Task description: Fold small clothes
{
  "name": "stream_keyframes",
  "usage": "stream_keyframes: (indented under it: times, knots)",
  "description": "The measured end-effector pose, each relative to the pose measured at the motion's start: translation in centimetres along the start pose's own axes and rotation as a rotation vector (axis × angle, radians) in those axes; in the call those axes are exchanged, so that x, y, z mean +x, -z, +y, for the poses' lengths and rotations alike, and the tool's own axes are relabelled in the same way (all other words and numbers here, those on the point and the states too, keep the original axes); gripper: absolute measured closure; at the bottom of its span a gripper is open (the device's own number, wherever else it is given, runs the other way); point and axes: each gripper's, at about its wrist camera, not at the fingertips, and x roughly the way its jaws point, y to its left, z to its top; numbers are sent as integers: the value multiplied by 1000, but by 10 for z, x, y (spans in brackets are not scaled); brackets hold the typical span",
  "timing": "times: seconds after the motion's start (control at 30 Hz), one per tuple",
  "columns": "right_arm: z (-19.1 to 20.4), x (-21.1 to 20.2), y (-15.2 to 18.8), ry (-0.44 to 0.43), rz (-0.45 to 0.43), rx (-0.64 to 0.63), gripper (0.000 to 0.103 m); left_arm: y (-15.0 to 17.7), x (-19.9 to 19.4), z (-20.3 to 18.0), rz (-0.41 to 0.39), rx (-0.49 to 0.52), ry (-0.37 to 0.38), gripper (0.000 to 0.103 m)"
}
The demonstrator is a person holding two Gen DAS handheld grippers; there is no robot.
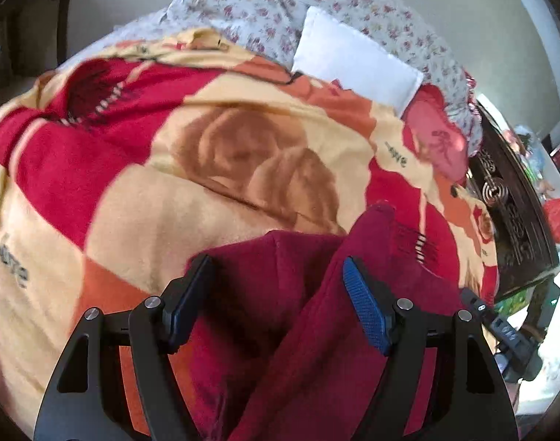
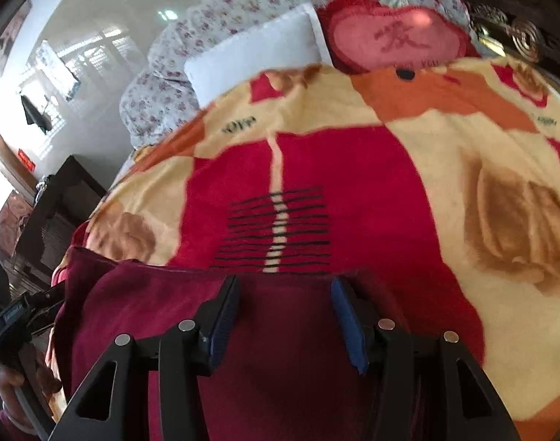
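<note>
Dark red cloth (image 1: pixel 265 294) is seen nearest the lens, lying on the patterned blanket (image 1: pixel 151 198) with its long axis running away from the left gripper (image 1: pixel 276 294), whose jaws are spread wide above it, nothing gripped. One strip (image 1: pixel 375 242) is angled toward the carved dark furniture (image 1: pixel 508 220). From the right wrist, the far edge of the cloth (image 2: pixel 280 330) is seen running crosswise, just past the right gripper (image 2: pixel 284 307), also held wide. Bare blanket (image 2: pixel 353 169) is seen beyond, up to the white pillow (image 2: pixel 250 58).
</note>
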Motion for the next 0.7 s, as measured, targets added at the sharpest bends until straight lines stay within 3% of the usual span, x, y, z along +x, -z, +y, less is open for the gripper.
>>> stream_keyframes:
  times: [0.1, 0.27, 0.4, 0.53, 0.6, 0.63, 0.67, 0.7]
  knots:
    - [29, -20, 3, -145, -7, -6, 53, 11, -29, -1, -39, 51, -2, 29]
    - [106, -9, 8, -364, 99, -113, 53, 51, -67, 9, -41, 127, 25, 29]
    - [168, 20, 15, -410, 169, -174, 49, 88, -74, 19, 7, 135, 43, 29]
    - [200, 65, 27, -382, 269, -166, 44, 113, -57, 20, 68, 173, 20, 29]
    - [209, 85, 32, -405, 304, -158, 52, 120, -47, 20, 91, 205, -6, 29]
    - [213, 89, 35, -402, 303, -169, 70, 122, -44, 21, 94, 213, -19, 29]
    - [218, 94, 37, -377, 294, -198, 81, 122, -41, 23, 98, 220, -30, 29]
    - [223, 97, 37, -354, 284, -226, 84, 121, -40, 25, 101, 222, -27, 29]
